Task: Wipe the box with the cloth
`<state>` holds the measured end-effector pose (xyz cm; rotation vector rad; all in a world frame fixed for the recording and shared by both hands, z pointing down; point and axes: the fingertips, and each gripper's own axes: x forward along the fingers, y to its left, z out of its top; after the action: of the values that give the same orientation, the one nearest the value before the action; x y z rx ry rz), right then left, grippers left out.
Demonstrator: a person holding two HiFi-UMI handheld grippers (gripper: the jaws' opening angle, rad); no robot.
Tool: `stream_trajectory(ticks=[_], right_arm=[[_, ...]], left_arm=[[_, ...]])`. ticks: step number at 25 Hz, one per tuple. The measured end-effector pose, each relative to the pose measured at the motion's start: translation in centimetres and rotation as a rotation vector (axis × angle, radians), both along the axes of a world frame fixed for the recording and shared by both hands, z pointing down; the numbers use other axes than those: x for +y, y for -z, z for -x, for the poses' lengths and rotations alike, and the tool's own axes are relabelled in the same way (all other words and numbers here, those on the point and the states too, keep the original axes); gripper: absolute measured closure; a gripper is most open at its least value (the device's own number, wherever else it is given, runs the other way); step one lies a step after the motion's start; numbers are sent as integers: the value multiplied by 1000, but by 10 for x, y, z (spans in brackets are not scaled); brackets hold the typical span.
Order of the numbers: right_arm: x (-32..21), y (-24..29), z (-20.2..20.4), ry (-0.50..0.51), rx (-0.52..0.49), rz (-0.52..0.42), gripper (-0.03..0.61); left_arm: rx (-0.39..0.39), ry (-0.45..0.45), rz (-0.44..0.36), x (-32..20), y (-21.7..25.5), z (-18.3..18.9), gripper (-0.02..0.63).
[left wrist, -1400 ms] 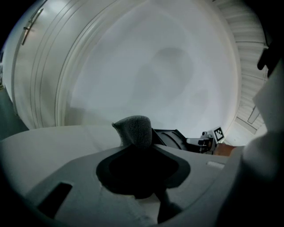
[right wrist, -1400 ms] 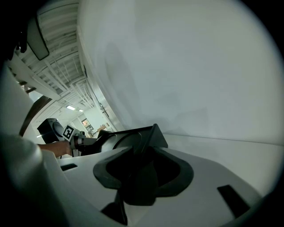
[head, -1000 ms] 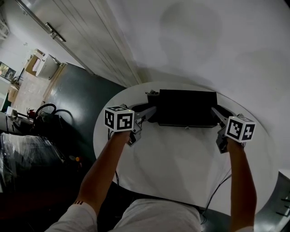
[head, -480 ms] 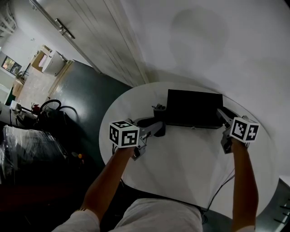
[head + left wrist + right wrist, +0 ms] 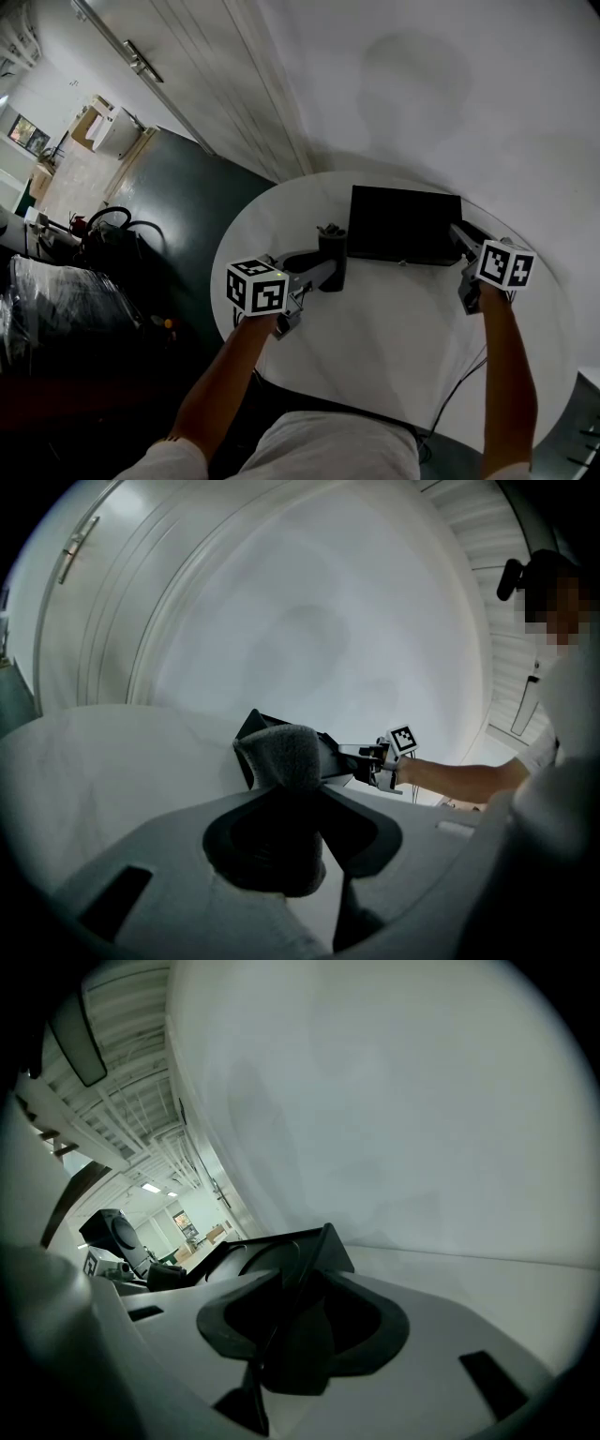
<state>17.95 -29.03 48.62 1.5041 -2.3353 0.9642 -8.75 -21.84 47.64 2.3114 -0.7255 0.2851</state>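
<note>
Right gripper [image 5: 461, 238] clamps flat black box [image 5: 403, 223], 3 o'clock edge: likely steadying. Left gripper [image 5: 334, 265] pinches dark grey fuzzy cloth [image 5: 281, 754] beside 9 o'clock edge, ready to wipe.

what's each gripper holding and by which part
The left gripper pinches the grey cloth by one end; the right gripper clamps the black box at its right-end edge.
</note>
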Motion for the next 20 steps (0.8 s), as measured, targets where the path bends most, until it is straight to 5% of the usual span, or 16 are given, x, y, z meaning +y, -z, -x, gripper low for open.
stream_trajectory(ticks=[11, 20], right_arm=[[19, 46, 1, 51, 81, -125, 436], [46, 116, 23, 140, 130, -301, 479]], left_arm=[[3, 24, -122, 1, 42, -1, 505], [93, -4, -233, 3, 100, -25, 505]])
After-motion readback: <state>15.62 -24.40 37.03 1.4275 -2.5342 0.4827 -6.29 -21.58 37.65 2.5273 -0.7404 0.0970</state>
